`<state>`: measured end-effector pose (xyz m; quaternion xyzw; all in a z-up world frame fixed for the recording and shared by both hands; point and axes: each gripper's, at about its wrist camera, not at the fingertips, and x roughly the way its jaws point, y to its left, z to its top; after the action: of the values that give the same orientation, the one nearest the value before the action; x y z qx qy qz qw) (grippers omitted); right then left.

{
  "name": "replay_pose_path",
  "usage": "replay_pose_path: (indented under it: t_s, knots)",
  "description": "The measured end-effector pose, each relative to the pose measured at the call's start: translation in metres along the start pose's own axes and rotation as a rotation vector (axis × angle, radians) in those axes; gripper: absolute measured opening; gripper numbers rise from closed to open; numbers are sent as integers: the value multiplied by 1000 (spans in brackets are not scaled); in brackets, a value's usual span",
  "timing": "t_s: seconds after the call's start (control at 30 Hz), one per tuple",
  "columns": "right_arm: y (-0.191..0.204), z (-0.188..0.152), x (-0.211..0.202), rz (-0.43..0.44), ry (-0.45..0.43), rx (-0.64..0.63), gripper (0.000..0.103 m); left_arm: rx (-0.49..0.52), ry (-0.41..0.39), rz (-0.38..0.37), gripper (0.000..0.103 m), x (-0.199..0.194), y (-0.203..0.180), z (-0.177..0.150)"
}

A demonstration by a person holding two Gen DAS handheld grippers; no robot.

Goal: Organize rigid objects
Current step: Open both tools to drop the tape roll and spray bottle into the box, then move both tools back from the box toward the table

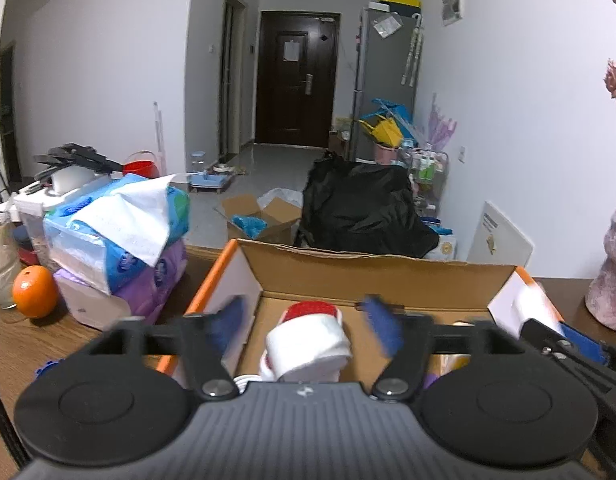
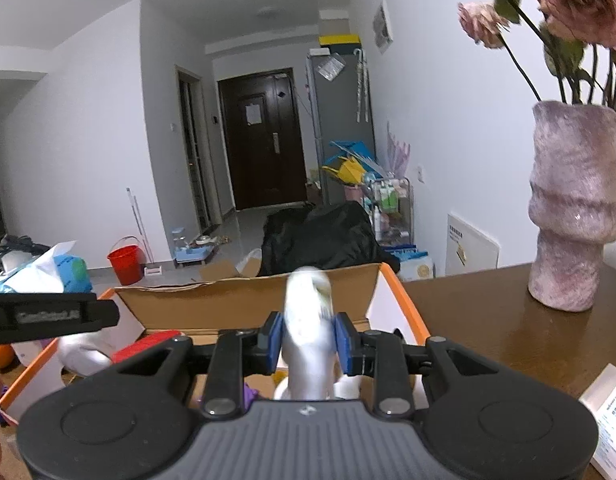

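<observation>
Both grippers hang over the cardboard box (image 1: 371, 276), my landmark. Left of the box lie an orange (image 1: 34, 291) and stacked tissue packs (image 1: 120, 240); their print is too blurred to read. My left gripper (image 1: 304, 326) stands wide, its blue pads clear of the white-and-red roll (image 1: 309, 344) lying inside the box just under and between them. My right gripper (image 2: 308, 340) is clamped narrow on a white bottle (image 2: 308, 340), held upright above the box's near right corner; its label is smeared. Right of the box stands a pink vase (image 2: 573, 208) with roses, and nearer me a white carton (image 2: 609, 420) with small unreadable print.
</observation>
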<state>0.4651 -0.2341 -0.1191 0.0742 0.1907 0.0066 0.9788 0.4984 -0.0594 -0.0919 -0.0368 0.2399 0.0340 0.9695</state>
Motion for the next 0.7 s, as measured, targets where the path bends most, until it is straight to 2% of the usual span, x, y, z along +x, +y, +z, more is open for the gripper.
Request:
replay_pose_path:
  t_s: [0.07, 0.1, 0.13, 0.23, 0.3, 0.4, 0.7]
  knots:
    - [-3, 2, 0, -11, 5, -1, 38, -1, -20, 14, 99, -4, 2, 1]
    - [-5, 2, 0, -21, 8, 1, 53, 0, -23, 21, 102, -6, 2, 1]
    - [-5, 2, 0, -30, 10, 1, 70, -3, -27, 27, 103, -7, 2, 2]
    - [-8, 1, -1, -52, 10, -17, 95, -2, -27, 30, 103, -9, 4, 3]
    - [-9, 1, -1, -56, 5, -18, 101, 1, -29, 39, 103, -10, 4, 3]
    - [-8, 2, -2, -61, 2, -22, 103, -1, -28, 42, 103, -11, 6, 3]
    - [-6, 4, -7, -53, -2, -28, 103, -10, -26, 33, 103, -13, 7, 3]
